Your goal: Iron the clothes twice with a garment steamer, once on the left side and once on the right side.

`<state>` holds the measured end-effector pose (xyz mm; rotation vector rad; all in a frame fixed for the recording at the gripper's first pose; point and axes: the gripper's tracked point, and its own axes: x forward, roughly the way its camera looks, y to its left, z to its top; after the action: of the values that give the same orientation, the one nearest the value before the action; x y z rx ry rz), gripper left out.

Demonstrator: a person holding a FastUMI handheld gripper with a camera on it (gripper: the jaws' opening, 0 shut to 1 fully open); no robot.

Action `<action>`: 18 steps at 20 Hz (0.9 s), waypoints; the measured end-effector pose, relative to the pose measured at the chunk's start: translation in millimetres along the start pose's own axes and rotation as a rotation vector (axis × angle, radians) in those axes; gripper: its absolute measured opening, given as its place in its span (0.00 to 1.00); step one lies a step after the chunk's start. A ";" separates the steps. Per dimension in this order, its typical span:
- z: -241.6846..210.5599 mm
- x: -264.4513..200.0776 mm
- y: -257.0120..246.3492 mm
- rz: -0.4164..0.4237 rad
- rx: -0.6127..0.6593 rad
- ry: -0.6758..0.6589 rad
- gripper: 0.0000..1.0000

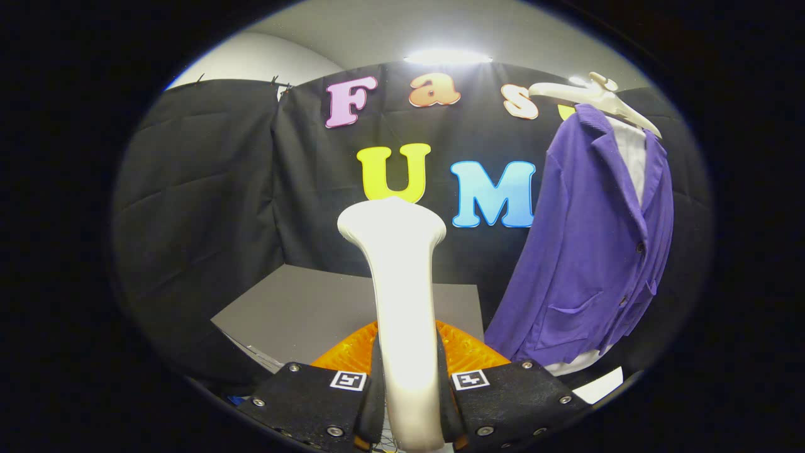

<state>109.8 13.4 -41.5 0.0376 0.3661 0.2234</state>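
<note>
A white garment steamer (pixel 402 296) stands upright between my fingers, its wide head pointing up and ahead. My gripper (pixel 407 384) is shut on the steamer's handle, both fingers pressing its sides. A purple jacket (pixel 585 251) over a white shirt hangs on a white hanger (pixel 597 97) ahead and to the right of the steamer, its front turned toward the left. The steamer head is apart from the jacket, well to its left.
A grey table (pixel 302 308) lies below and beyond the fingers, reaching back to the black cloth wall (pixel 201 207). A white surface (pixel 600 384) shows under the jacket's hem at the right.
</note>
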 end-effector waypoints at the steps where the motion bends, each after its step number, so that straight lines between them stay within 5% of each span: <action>1: 4.8 -10.5 -8.8 -0.003 0.000 -0.027 0.35; 8: 38.1 -77.6 -77.2 -0.101 0.010 -0.174 0.35; 18: 88.3 -93.6 -150.2 -0.284 0.036 -0.251 0.35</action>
<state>87.9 -153.6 62.2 0.0485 0.1225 -0.0697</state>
